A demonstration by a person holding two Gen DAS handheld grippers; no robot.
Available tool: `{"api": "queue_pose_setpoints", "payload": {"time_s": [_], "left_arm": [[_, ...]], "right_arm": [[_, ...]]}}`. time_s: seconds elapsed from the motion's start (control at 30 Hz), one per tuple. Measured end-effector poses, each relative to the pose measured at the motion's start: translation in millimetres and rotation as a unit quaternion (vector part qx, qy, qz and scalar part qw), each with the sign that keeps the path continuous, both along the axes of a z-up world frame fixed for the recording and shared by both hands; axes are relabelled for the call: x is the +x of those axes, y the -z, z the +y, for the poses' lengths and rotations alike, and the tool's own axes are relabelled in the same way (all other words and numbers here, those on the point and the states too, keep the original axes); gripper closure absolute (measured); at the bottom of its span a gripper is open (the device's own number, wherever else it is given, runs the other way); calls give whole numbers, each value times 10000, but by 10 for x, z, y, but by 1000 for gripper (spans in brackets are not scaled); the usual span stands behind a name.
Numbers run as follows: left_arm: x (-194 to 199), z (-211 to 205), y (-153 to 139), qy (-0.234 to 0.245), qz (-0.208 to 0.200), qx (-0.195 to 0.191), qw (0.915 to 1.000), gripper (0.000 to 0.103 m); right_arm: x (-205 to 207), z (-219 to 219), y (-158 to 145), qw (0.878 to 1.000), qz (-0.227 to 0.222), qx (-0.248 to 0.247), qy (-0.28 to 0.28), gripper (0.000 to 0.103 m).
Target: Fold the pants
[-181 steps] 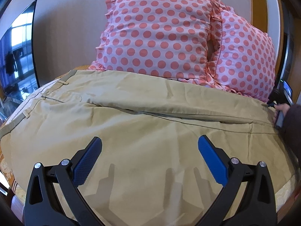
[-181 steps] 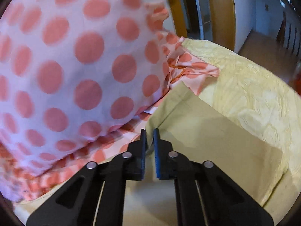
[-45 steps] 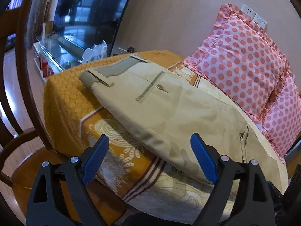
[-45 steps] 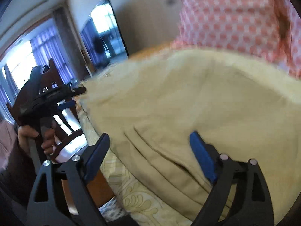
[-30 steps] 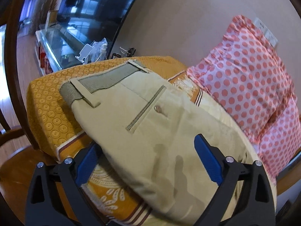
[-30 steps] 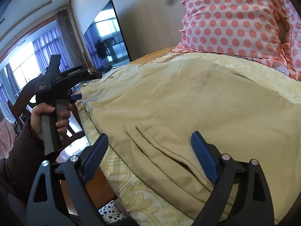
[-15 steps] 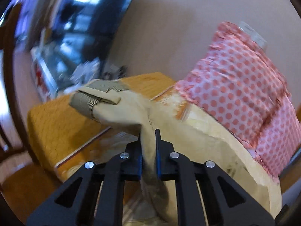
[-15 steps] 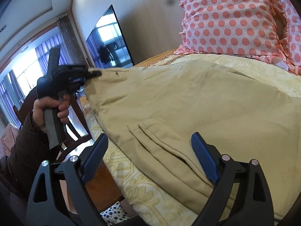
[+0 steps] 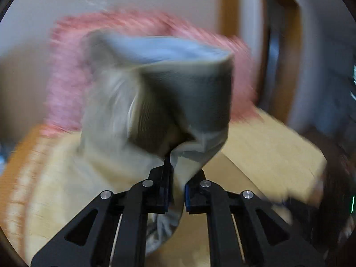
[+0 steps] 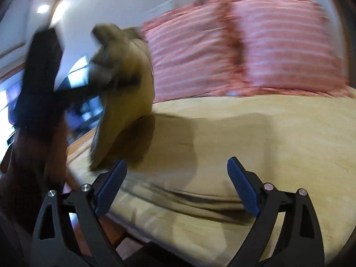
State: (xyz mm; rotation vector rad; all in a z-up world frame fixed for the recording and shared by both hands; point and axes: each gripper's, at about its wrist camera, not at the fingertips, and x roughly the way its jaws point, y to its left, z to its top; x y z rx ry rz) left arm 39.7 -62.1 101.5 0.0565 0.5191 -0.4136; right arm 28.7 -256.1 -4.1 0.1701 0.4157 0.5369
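Note:
The khaki pants lie across the bed. My left gripper is shut on the waist end of the pants and holds it lifted above the bed, the cloth bunched and hanging in front of the camera. In the right wrist view the left gripper shows at the left with the raised waist end. My right gripper is open and empty, low over the near edge of the pants. Both views are motion-blurred.
Two pink polka-dot pillows stand at the head of the bed. The yellow bedspread shows to the right in the left wrist view. A wooden door frame is behind. A window and TV area is at far left.
My left gripper has lifted the gripped waist end up and swung it right, toward the pillows and over the pants. My right gripper stays open and has shifted its view rightward.

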Motion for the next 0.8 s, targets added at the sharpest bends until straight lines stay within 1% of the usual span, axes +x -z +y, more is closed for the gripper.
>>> {"api": "queue_pose_setpoints", "payload": {"time_s": [0.03,0.1,0.13,0.17,0.23,0.3,0.33,0.4,0.43,0.47,0.53,0.57,0.6,0.63,0.67,0.7,0.73,0.77,0.8], "left_arm": [[-43,-179,193,279,225,166,9992,95],[-101,-396,494,586,573,463,9956,95],[-113,-470,635,727,785,529,9929,95],[-127,-500,696,714,799,609,9924,95],[-164,-517,710,639,649,722,9932,95],[-140,-497,685,598,660,692,9936,95],[-133,-502,686,606,660,749,9932,95],[-240,-525,699,600,613,821,9929,91],[-232,-532,681,610,625,804,9929,90],[-266,-493,644,641,672,707,9932,89],[-295,-342,530,658,760,372,9942,82],[-345,-228,471,613,734,213,9952,69],[-362,-127,404,522,653,76,9965,47],[-358,-22,348,383,557,-13,9977,39],[-328,146,275,81,420,-84,9990,35],[-268,307,227,-259,332,-78,9991,35],[-180,477,203,-615,322,-81,9976,35],[-118,597,199,-857,351,-101,9957,35],[-23,741,206,-1130,409,-114,9927,35]], "right_arm": [[9,-163,27,9996,66,86,258,11],[69,-367,80,9978,225,187,600,11],[118,-469,111,9962,345,270,751,11],[146,-535,125,9953,415,363,801,11],[206,-662,145,9931,508,629,850,11],[241,-762,146,9908,573,863,873,11],[265,-816,149,9892,629,1015,855,11],[281,-925,154,9853,707,1316,833,11],[293,-958,137,9837,731,1429,811,11],[311,-1006,128,9817,756,1559,788,11],[361,-1067,93,9782,885,1749,687,11],[410,-1070,73,9773,944,1787,637,11],[501,-1081,68,9753,1090,1844,529,11],[560,-1080,63,9742,1172,1866,497,11],[646,-1073,60,9731,1274,1860,475,11],[705,-1065,54,9730,1334,1824,478,11],[800,-1057,53,9719,1437,1790,514,11],[869,-1047,57,9713,1516,1759,519,11],[941,-1023,58,9713,1590,1695,509,14]]}}
